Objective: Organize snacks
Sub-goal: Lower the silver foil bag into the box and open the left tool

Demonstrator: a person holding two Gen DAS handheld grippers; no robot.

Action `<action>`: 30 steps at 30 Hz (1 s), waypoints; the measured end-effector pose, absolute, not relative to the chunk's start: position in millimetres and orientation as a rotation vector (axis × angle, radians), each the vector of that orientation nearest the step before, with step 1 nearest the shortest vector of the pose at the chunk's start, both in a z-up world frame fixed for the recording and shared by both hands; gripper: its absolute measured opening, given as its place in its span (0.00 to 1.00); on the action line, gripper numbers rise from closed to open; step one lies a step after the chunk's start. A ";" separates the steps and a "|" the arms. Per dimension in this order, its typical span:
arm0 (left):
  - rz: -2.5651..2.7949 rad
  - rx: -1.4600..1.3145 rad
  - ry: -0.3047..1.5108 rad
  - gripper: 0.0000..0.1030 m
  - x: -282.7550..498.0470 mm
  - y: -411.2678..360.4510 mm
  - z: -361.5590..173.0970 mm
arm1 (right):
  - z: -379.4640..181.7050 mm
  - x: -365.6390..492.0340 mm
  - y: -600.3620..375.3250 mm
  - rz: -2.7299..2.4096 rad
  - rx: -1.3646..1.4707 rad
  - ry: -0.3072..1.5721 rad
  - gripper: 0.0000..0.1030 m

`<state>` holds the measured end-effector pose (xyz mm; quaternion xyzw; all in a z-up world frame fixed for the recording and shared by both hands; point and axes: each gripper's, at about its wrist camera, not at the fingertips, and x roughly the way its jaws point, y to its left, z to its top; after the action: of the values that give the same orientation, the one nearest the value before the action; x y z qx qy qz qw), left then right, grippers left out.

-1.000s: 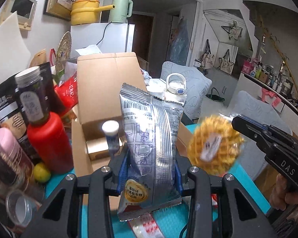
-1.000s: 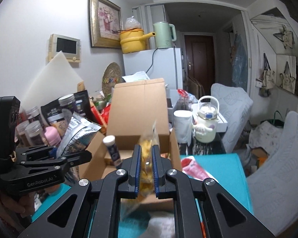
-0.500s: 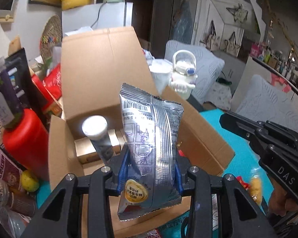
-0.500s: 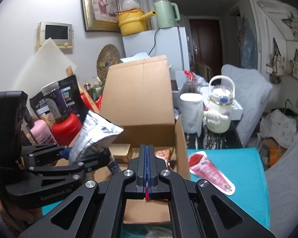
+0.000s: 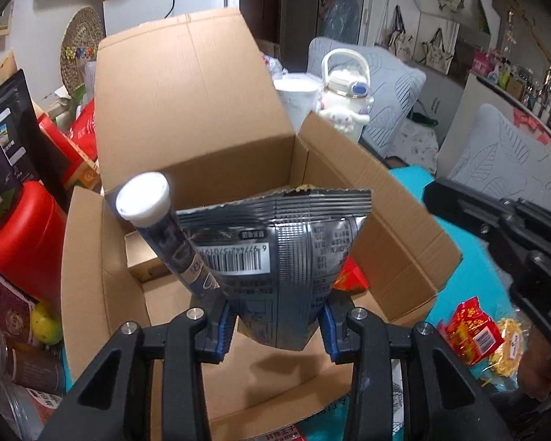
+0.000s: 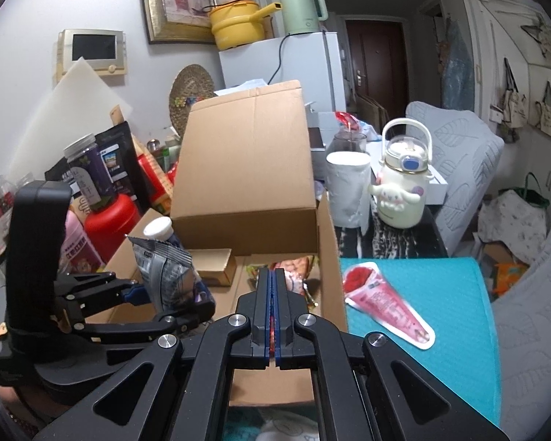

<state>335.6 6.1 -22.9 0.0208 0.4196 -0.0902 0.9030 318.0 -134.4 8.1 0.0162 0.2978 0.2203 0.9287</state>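
- Left wrist view: the left gripper (image 5: 275, 325) clamps a silver snack pouch (image 5: 286, 257) by its lower end, and the pouch, a second ago clear of the cardboard box (image 5: 187, 110), now hangs over the box's open mouth, straight ahead of the jaws.
- Beside the pouch, on its left, a white-capped dark tube (image 5: 161, 231) stands leaning inside the box.
- The pouch looks puffed and crinkled, barcode and small print facing the lens, its serrated seal pointing away from the jaws.
- Right wrist view: the right gripper (image 6: 273, 312) is pressed fully together; a sliver of red shows between the pads, and whether that is something pinched cannot be told.
- The yellow waffle snack (image 5: 507, 345) it carried a second ago now lies in its clear wrapper on the teal mat, beside a red packet (image 5: 474, 330), to the right of the left tool.
- Judged from this, the pouch is about to be stowed, while the waffle and the pink cone-shaped packet (image 6: 382, 297) outside the box are not yet packed.
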 end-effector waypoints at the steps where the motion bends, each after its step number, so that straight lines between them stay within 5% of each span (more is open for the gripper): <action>1: -0.184 0.045 0.878 0.37 337.3 5.5 -25.3 | 7.2 318.8 -134.1 0.451 0.031 0.615 0.02; 9: -0.138 0.070 0.975 0.41 346.5 2.5 -45.2 | -4.2 324.5 -126.8 0.450 0.006 0.669 0.02; 14: -0.129 0.096 0.983 0.74 345.3 -2.0 -49.7 | -6.8 324.9 -127.8 0.430 0.004 0.685 0.19; 26: -0.117 0.097 0.929 0.74 326.4 -3.9 -25.7 | 13.8 307.1 -132.3 0.401 -0.013 0.650 0.25; 30: -0.120 0.104 0.884 0.74 313.1 -3.4 -9.9 | 27.0 294.2 -135.3 0.404 -0.006 0.619 0.36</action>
<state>313.1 -3.4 -9.9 0.0502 0.4271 -0.0579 0.9009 294.2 -135.3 27.0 -0.0027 0.3025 0.1976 0.9324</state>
